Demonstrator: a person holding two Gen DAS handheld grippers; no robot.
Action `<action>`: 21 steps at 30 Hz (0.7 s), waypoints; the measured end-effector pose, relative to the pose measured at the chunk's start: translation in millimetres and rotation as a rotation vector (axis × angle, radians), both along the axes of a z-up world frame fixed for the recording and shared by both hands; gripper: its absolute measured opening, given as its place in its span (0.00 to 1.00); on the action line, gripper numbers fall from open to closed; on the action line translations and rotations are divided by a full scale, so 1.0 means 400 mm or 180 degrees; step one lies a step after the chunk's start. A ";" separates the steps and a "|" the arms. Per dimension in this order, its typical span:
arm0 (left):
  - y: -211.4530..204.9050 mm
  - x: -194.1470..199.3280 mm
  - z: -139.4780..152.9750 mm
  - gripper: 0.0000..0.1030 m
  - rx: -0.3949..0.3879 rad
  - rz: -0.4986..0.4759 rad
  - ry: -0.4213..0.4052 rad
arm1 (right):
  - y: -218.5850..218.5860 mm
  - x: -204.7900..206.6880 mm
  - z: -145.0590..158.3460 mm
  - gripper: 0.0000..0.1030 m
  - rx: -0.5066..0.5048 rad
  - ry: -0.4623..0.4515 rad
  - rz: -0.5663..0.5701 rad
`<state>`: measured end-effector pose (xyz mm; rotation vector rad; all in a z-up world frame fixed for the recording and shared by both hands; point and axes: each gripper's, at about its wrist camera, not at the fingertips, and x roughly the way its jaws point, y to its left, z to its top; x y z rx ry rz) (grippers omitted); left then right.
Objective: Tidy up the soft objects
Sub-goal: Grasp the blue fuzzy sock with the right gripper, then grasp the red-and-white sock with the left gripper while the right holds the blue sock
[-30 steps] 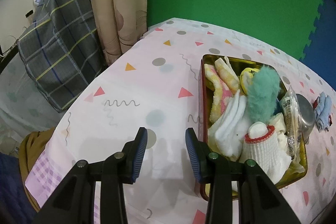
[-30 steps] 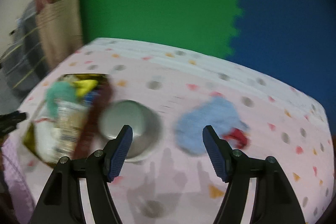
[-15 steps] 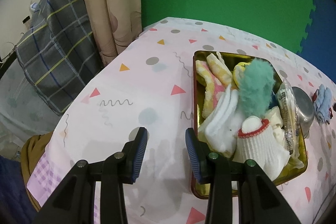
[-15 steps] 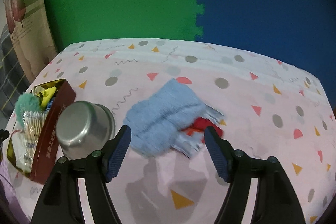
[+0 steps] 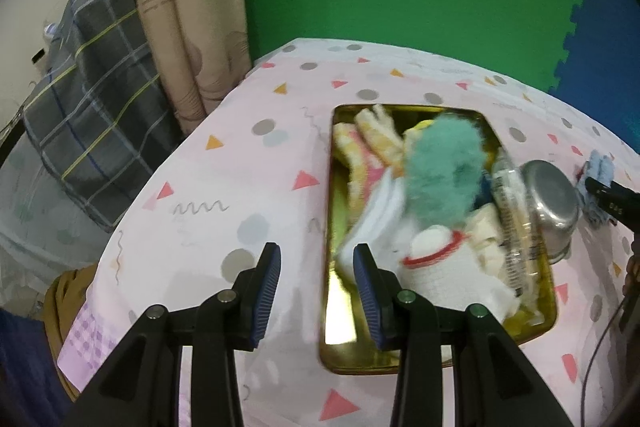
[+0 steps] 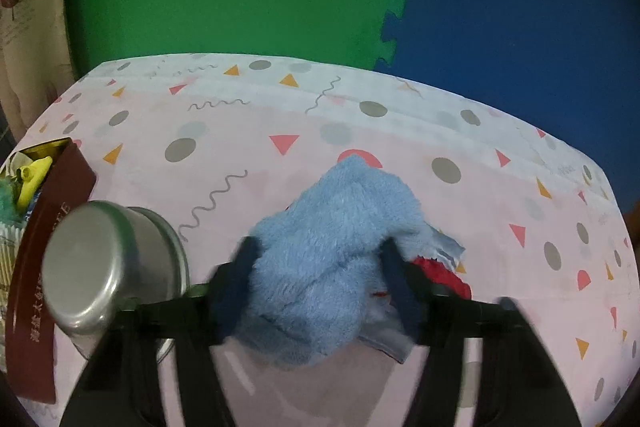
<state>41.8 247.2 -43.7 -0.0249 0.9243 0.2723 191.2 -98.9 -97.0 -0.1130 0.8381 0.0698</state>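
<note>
Left gripper: jaws apart and empty, hovering over the cloth just left of the tin — it has barely shifted over the last second.
Tin: gold inside, dark red outside, packed with soft things – yellow-pink socks, a teal puff, a white sock with a red band and a plastic packet.
Pot: steel, upside down, against the tin's right wall.
Right gripper: half a second ago it hung wide above the towel; now its fingers sit either side of the blue pile, blurred, so I cannot tell whether they have closed on it.
Meaning: the towel looks like the next soft item bound for the tin (a red scrap and pale fabric lie under it).
Surface: pink tablecloth with dots, triangles and squiggles.
Room: green and blue foam mats behind; curtain and plaid cloth at far left.
</note>
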 end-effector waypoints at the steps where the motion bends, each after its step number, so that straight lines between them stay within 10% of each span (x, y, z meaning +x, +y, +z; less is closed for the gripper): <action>1: -0.010 0.003 0.005 0.37 -0.0004 -0.0027 -0.0011 | -0.003 -0.005 0.006 0.32 0.0007 -0.0019 0.0042; 5: -0.057 0.018 0.026 0.37 -0.0026 -0.0163 -0.0048 | -0.024 -0.028 0.033 0.20 0.0090 -0.0103 0.0116; 21: -0.358 0.095 0.049 0.37 -0.0064 -0.1053 -0.0063 | -0.289 -0.135 0.095 0.18 0.0144 -0.0233 -0.0346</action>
